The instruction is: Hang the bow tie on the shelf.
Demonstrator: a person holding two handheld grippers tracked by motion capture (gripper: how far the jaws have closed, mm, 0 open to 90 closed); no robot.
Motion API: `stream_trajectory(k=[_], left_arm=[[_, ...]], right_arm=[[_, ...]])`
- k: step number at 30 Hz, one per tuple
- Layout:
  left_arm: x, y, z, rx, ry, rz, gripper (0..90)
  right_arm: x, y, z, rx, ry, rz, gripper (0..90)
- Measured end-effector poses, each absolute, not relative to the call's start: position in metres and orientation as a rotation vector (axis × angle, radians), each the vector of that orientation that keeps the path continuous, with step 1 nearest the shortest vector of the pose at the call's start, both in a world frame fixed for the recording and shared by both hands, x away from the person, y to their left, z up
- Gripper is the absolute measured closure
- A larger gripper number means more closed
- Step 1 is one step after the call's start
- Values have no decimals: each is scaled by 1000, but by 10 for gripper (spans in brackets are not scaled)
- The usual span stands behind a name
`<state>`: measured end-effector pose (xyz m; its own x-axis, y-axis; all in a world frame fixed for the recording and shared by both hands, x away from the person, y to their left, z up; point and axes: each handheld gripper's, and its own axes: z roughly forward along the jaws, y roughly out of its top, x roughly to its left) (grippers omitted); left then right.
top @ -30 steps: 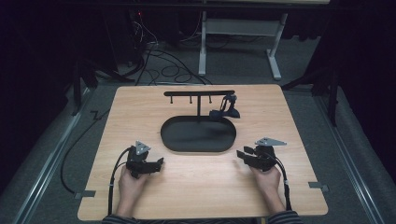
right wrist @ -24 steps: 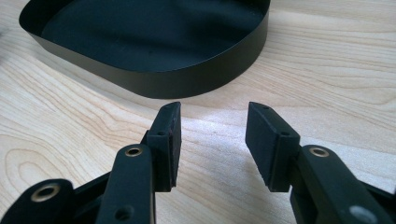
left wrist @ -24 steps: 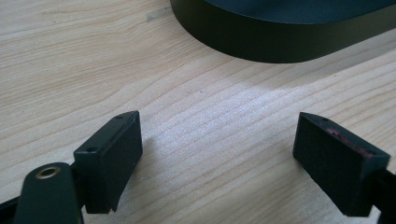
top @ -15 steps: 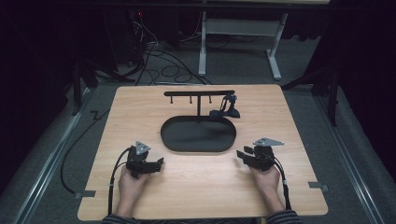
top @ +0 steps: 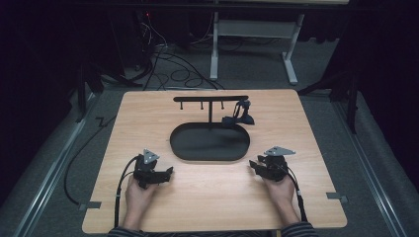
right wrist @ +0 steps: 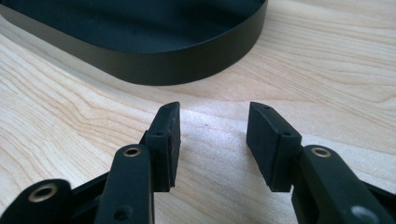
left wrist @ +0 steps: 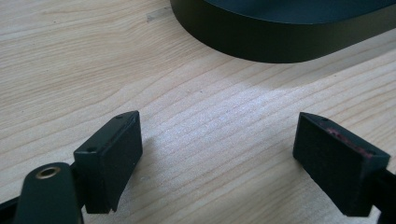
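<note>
Wooden table (top: 207, 207) with a black oval tray (top: 210, 141) at centre and a black hook stand (top: 211, 100) rising at its far edge. Left gripper (top: 165, 173), jaws wide apart, rests near-left of the tray; right gripper (top: 254, 165), jaws moderately apart, near-right. Neither holds anything.

Black oval tray (top: 210, 153) with T-stand (top: 211, 100), mid-table, small black object (top: 239, 114) beside.
</note>
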<state>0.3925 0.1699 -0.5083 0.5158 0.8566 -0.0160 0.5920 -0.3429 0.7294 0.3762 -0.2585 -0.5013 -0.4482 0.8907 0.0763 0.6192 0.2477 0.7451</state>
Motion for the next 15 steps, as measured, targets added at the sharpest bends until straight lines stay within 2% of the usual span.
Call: stream_trajectory(k=[15], left_arm=[[392,170,-508,2066,1177,490,161]], right_arm=[[375,-252,-502,1300,2196,945,482]])
